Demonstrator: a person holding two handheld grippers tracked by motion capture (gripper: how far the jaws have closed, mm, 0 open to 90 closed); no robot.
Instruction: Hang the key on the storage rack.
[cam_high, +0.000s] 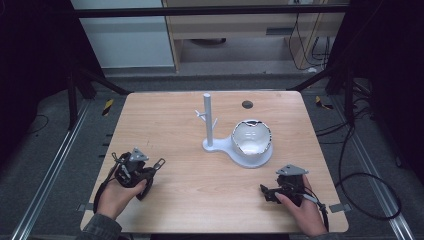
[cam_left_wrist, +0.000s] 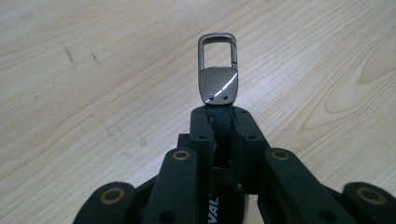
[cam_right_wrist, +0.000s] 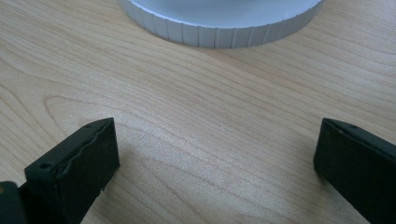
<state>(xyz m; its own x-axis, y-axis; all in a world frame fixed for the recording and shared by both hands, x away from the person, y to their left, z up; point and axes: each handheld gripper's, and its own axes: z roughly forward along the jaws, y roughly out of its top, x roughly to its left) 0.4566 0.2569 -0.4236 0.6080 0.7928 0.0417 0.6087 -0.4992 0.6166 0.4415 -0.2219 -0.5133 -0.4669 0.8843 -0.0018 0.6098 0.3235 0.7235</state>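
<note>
While left tongs (cam_left_wrist: 219, 116) clamp keychain clasp (cam_left_wrist: 218, 70), right tongs (cam_right_wrist: 215, 154) gape empty near stand base (cam_right_wrist: 219, 28).

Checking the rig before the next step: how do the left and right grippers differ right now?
The left gripper has its jaws shut on a metal keychain clip, whose snap hook sticks out past the tips; the right gripper has its jaws wide apart with nothing between them. The left gripper is held above bare wood; the right gripper faces the white stand base. Both are hand-held over the table.
</note>
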